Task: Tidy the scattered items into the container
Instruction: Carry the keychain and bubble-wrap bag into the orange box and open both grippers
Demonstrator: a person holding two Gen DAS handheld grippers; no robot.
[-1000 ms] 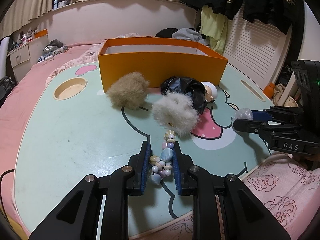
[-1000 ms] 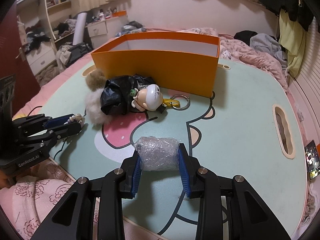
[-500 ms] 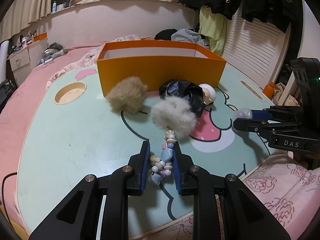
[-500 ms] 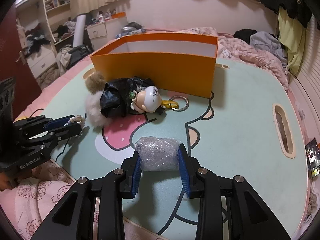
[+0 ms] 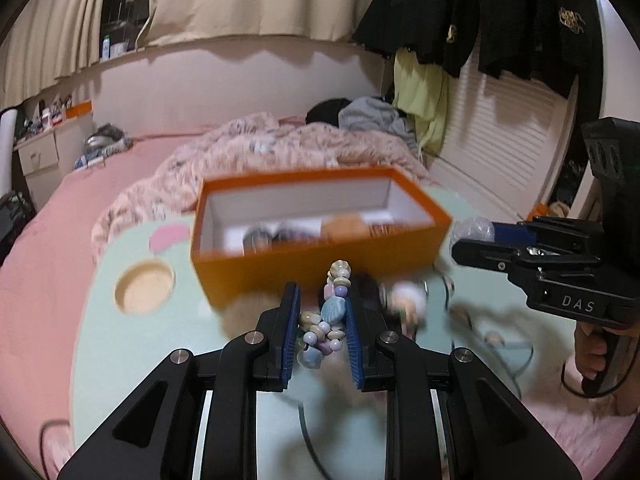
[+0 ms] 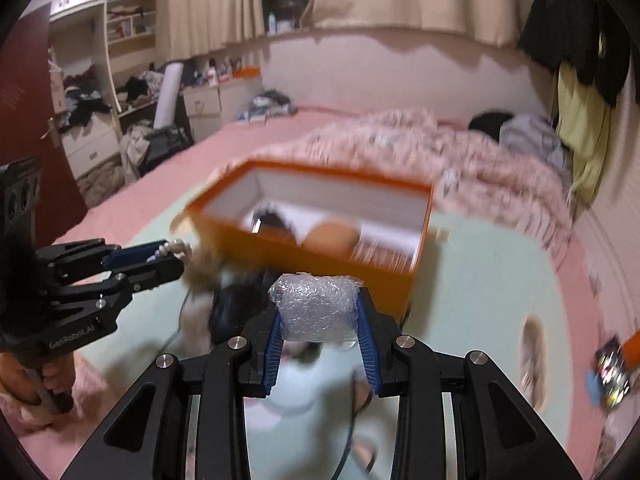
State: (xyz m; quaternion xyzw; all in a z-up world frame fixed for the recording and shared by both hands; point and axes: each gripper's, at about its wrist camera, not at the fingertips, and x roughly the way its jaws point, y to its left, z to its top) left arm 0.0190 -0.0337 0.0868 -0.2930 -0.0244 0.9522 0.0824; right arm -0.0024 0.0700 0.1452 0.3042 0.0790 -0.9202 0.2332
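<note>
The orange box (image 5: 320,264) stands on the mint table, open at the top, with several blurred items inside; it also shows in the right wrist view (image 6: 304,256). My left gripper (image 5: 323,332) is shut on a bead-and-shell charm (image 5: 326,320) and is raised above the table in front of the box. My right gripper (image 6: 318,322) is shut on a bubble-wrap bundle (image 6: 316,306), also raised before the box. A black bag (image 6: 236,304) and pom-poms lie blurred below, partly hidden by the fingers.
The mint cartoon table (image 5: 120,344) has a round cup hole (image 5: 145,286) at left and a slot (image 6: 534,340) at right. A pink bed with a rumpled blanket (image 5: 256,148) lies behind. Clothes hang at the right; drawers stand at far left.
Both grippers have lifted sharply with their loads; the view now looks down into the box. The white pom-pom has dropped below the left fingers. The frames are motion-blurred.
</note>
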